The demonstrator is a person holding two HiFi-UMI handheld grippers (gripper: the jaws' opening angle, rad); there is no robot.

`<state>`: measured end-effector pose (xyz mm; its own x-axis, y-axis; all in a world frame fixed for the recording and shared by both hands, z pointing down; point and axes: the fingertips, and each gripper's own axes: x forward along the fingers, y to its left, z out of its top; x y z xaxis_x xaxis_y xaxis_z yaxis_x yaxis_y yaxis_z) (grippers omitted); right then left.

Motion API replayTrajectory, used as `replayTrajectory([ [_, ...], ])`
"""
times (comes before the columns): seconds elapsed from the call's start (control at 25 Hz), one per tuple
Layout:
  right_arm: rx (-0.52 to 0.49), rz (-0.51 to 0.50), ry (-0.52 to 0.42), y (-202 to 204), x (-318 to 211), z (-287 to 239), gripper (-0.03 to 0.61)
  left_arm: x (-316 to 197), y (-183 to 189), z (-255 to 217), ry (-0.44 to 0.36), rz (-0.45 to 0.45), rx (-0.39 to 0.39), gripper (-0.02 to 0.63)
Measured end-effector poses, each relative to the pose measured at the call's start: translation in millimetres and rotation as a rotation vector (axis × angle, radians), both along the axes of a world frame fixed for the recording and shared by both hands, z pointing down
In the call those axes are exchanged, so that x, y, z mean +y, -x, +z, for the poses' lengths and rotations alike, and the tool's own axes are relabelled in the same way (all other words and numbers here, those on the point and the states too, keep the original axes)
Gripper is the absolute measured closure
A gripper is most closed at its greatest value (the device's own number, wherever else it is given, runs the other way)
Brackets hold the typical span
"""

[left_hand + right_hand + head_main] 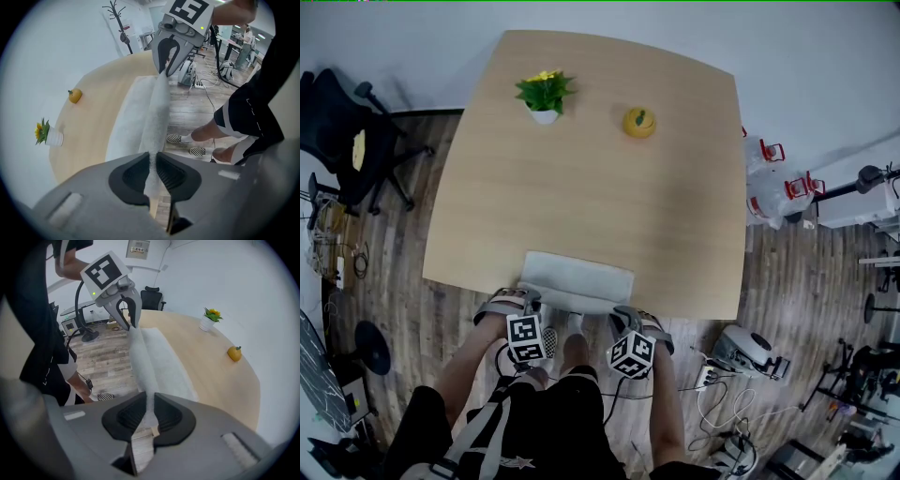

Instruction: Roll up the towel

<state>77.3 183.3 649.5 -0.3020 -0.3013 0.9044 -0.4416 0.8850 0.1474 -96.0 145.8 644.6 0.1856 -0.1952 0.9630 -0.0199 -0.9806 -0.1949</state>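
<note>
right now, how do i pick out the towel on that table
Start at the light wooden table and follow its near edge. The towel lies there, a pale cloth rectangle, its near hem pinched by the left gripper and right gripper. It is the only flat, soft thing; the potted plant and yellow fruit stand far back.

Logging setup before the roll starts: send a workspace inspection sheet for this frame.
Surface: wooden table, pale top.
Job's things: white towel lies at the near edge, not yet rolled.
Clutter: potted plant and yellow fruit on the far side, apart from the towel.
Grippers: left gripper and right gripper, fingers shut on the towel's near hem.
Cables: loose cables on the floor at the right.
Surroundings: office chair at the left, wood floor.
</note>
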Motion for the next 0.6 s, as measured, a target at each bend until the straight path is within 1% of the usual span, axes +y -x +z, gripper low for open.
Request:
replayTrajectory([
  [0.6,0.011,0.014,-0.019,-6.8,-34.0,-1.1,0.514,-27.3,-5.5,5.8,-0.001,-0.003,0.006,0.554],
])
